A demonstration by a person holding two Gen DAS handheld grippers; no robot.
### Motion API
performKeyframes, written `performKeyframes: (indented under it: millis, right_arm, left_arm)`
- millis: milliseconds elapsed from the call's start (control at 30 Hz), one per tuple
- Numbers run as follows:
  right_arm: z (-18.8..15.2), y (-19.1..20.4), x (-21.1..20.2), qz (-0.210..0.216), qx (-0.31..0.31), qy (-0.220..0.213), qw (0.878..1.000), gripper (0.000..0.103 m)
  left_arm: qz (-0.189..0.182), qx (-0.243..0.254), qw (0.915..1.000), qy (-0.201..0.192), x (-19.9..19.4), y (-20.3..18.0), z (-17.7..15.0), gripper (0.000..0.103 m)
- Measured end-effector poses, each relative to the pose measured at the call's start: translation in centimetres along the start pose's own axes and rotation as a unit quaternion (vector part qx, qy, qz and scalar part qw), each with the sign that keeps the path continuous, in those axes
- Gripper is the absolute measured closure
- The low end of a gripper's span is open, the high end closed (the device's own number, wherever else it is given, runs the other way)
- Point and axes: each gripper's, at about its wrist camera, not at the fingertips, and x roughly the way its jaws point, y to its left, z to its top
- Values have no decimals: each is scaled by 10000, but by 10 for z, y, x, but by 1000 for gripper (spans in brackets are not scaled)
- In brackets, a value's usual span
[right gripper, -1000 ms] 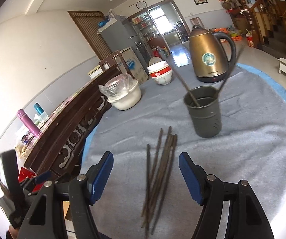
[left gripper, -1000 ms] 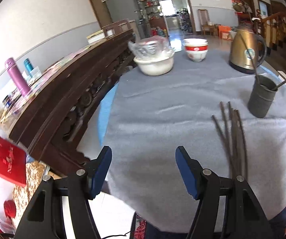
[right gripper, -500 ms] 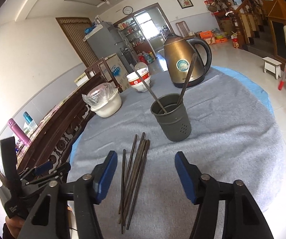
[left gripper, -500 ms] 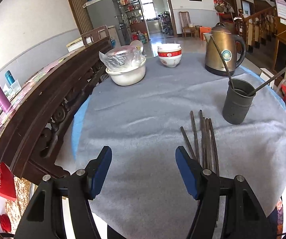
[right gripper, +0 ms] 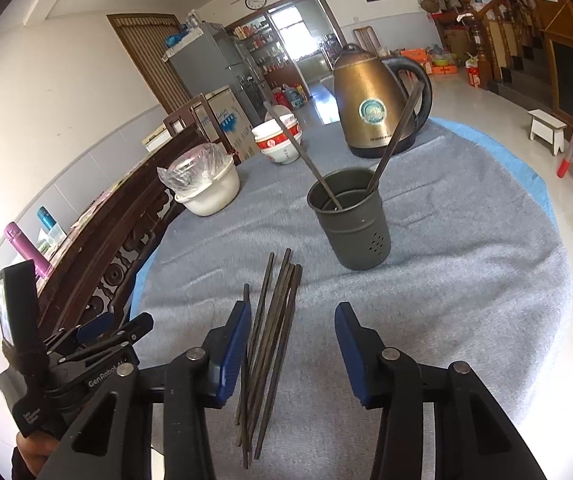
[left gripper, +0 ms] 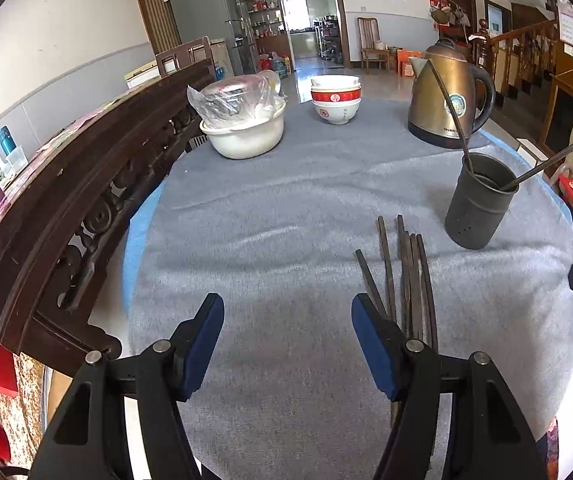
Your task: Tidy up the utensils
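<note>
A loose bundle of dark chopsticks [right gripper: 271, 344] lies flat on the grey cloth [right gripper: 466, 280] of the round table. The right gripper [right gripper: 292, 346] hangs over it with jaws that have just been closing; the sticks run up between its blue pads, close against the left one, with a clear gap to the right pad. The left gripper [left gripper: 288, 344] stands open over bare cloth, the chopsticks just outside its right finger. Beyond the bundle stands a dark holder [right gripper: 350, 220] with two chopsticks leaning in it.

Loose dark chopsticks [right gripper: 272, 344] lie on the surface [right gripper: 466, 280] between the right gripper [right gripper: 292, 350]'s closing fingers [right gripper: 235, 344], untouched; the holder cup [right gripper: 350, 220] stands beyond them.
</note>
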Motion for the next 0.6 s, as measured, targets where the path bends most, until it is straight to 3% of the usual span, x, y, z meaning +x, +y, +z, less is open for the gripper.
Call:
performKeyframes:
  millis: [167, 367, 600]
  right_arm:
    - [1, 5, 27, 48, -39, 331, 9994, 63]
    - [1, 8, 76, 52, -96, 888, 9960, 66]
    - [0, 9, 135, 44, -86, 1458, 9893, 82]
  left_arm:
    - [-31, -51, 9998, 172, 10, 6, -6, 36]
    - [-229, -228, 9973, 658, 32, 19, -20, 36]
    - [-382, -441, 9941, 909, 41, 34, -27, 36]
